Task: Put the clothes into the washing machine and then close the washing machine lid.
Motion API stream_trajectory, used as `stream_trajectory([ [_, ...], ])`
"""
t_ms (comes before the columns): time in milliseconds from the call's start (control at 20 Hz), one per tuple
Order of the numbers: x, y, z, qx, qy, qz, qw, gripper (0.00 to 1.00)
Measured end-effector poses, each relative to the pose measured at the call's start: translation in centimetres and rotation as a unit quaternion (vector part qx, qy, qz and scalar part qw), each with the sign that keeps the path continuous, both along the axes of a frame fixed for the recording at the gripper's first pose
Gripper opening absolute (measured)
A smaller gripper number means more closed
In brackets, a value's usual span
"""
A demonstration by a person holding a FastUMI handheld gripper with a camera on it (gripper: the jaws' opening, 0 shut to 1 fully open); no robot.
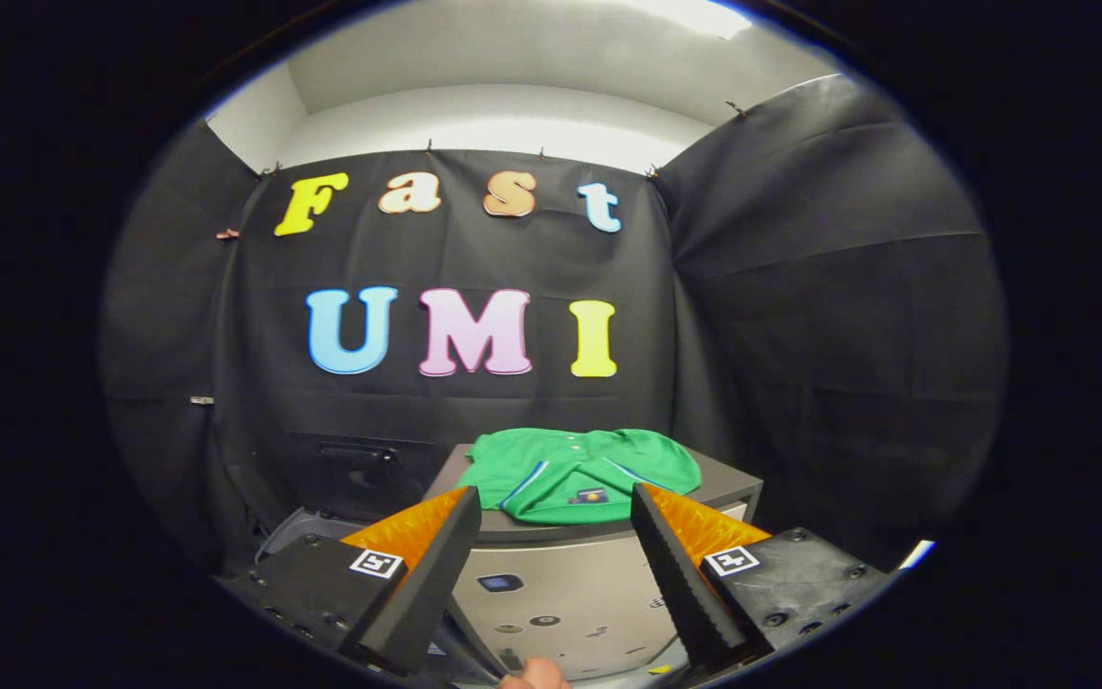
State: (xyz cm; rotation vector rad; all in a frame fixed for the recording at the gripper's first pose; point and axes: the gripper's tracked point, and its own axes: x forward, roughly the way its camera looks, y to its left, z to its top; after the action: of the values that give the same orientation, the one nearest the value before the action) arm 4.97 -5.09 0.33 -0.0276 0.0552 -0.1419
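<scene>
A folded green shirt (pixel 582 473) with white and blue trim lies on a grey flat top (pixel 728 485) just beyond my fingertips. Below it stands the silver front of the washing machine (pixel 565 588), with a small display and round buttons. My gripper (pixel 556 498) is open, its two fingers spread wide, and nothing sits between them. The fingertips are level with the near edge of the shirt and apart from it. The machine's lid and its opening I cannot make out.
A dark panel with a handle (pixel 360 459) stands to the left of the grey top, against the black cloth wall. Black cloth closes in the back and both sides. A fingertip of a person's hand (pixel 534 676) shows low between my fingers.
</scene>
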Motion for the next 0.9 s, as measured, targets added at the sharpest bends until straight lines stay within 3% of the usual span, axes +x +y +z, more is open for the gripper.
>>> stream_trajectory([
  [350, 8.5, -2.2, 0.9, -0.005, 0.075, -0.022, 0.997, 0.99],
  [600, 16.3, -3.6, 0.4, 0.03, 0.149, -0.024, 0.988, 0.99],
  [900, 23.9, -3.2, -5.4, 0.042, 0.267, -0.001, 0.963, 0.99],
])
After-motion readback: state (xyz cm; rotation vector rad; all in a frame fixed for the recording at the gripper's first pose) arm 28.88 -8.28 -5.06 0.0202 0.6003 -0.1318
